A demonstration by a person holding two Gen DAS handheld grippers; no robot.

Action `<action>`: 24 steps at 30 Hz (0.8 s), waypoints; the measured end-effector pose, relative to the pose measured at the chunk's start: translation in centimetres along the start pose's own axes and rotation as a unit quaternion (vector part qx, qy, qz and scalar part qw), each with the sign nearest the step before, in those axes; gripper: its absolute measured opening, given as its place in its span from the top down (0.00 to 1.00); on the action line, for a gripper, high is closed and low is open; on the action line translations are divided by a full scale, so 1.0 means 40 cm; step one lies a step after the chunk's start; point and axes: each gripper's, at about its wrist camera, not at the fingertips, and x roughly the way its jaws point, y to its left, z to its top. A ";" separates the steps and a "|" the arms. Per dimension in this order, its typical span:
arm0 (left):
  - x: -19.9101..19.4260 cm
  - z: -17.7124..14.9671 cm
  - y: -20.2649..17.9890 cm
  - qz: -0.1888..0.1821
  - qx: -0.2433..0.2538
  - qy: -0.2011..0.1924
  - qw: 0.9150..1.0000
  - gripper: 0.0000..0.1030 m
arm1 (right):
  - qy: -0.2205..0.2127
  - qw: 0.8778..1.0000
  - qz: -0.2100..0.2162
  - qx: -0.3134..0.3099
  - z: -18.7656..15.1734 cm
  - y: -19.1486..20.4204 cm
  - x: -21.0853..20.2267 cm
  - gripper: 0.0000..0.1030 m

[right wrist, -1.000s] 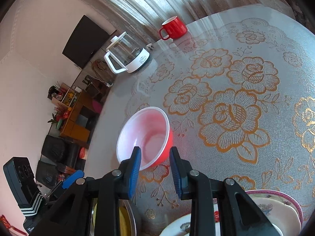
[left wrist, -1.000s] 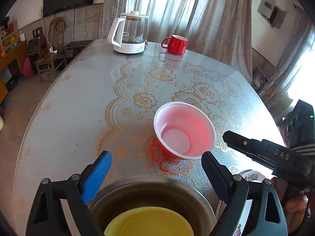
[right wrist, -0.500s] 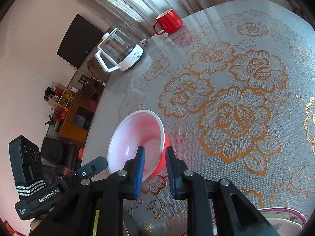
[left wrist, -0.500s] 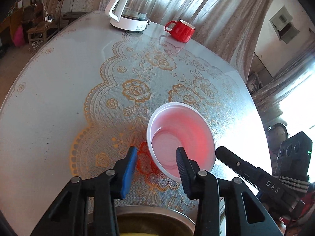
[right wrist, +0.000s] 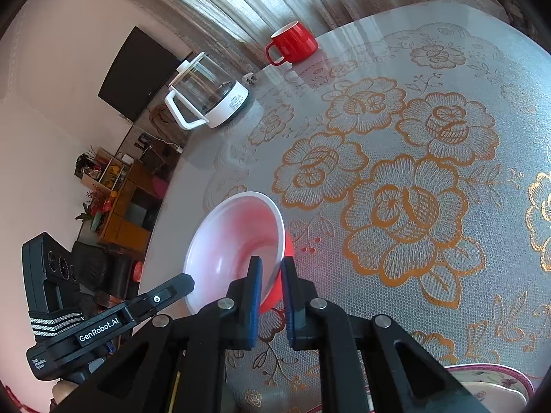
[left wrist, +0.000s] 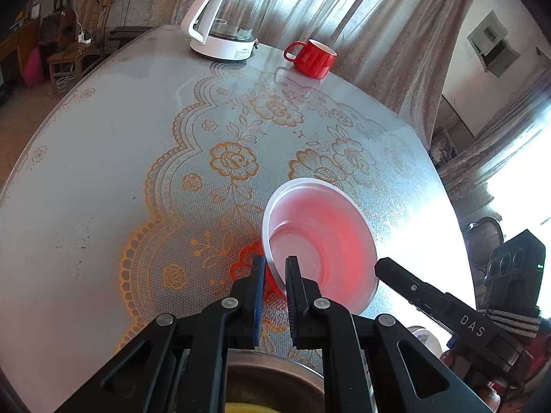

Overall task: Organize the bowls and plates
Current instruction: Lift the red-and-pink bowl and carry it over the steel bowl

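1. Left gripper (left wrist: 275, 275): a second ago its jaws stood wide above the steel bowl (left wrist: 272, 375); now they have narrowed onto the near-left rim of the red plastic bowl (left wrist: 320, 241), pinching the wall.
2. Right gripper (right wrist: 270, 278): narrow, clamped on the same bowl's (right wrist: 237, 241) near-right rim, as before.
3. The bowl sits tilted near the table's (left wrist: 103, 172) near edge, beyond the steel bowl.
4. Meaning: both grips appear set; lifting the bowl for stacking seems next.

Black hand-held gripper (left wrist: 274, 273), blue pads (left wrist: 259, 292), silver screws, "DAS" marking.
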 end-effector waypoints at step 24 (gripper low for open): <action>-0.170 -0.131 -0.004 -0.027 0.006 -0.058 0.998 0.89 | -0.019 0.999 0.030 -0.017 -0.086 0.059 -0.106 0.90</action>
